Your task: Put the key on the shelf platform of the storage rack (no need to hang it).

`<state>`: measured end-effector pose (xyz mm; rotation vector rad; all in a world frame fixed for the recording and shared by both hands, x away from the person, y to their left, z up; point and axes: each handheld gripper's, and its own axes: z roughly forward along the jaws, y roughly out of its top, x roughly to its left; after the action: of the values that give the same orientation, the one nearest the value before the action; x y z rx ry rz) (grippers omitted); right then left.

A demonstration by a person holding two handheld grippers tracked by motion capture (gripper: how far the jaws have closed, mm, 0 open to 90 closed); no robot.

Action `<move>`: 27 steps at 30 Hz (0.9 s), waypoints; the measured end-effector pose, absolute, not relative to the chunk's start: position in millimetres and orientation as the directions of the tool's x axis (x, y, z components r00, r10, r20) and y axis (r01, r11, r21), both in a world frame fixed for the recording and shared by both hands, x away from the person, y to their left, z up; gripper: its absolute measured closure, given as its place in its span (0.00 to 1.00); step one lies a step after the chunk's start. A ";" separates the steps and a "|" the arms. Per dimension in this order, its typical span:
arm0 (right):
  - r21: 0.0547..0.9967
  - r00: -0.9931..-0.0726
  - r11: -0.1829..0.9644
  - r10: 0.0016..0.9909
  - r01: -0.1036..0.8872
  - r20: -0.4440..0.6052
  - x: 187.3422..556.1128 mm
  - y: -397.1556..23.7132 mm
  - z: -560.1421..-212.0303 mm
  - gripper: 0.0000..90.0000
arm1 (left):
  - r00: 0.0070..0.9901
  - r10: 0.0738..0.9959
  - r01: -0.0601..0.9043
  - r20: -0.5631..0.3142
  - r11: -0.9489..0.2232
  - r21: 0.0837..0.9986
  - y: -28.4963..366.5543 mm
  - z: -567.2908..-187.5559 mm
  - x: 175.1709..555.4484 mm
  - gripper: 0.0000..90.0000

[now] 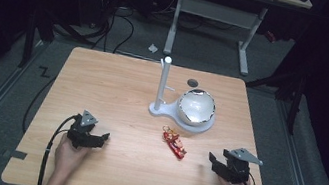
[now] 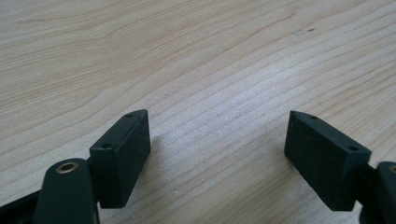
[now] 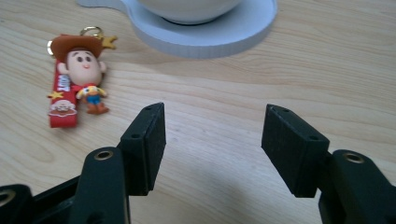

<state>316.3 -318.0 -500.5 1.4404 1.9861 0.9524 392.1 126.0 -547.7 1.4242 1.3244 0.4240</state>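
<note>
A cowboy-figure keychain on a red strap lies flat on the wooden table, just in front of a white stand. In the right gripper view the keychain rests to the upper left of the jaws, apart from them. My right gripper hovers near the table's front right, its jaws apart with bare wood between them. My left gripper sits at the front left, open over bare wood.
A white stand with an upright post carries a round white bowl at the table's middle back. Its base lies just beyond the right gripper. A dark round hole is behind it. Cables trail off the left front edge.
</note>
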 end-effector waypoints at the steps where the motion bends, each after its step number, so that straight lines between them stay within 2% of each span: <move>1: 0.779 -0.326 0.207 0.945 0.592 -0.004 316.8 -315.3 -500.1 0.45 | 0.313 0.865 0.476 -0.393 0.215 0.853 126.0 -547.6 392.1 0.25; 14: 0.778 -0.413 0.262 0.911 0.571 -0.003 324.6 -288.5 -495.1 0.46 | 0.313 0.865 0.475 -0.393 0.216 0.853 126.0 -547.7 392.1 0.25; 27: 0.762 -0.531 0.338 0.847 0.553 0.010 340.4 -243.9 -500.2 0.45 | 0.313 0.865 0.475 -0.393 0.215 0.853 126.0 -547.7 392.1 0.25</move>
<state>340.4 -243.9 -500.2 1.2337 2.2182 1.0337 392.1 126.0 -547.7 1.4243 1.3247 0.4247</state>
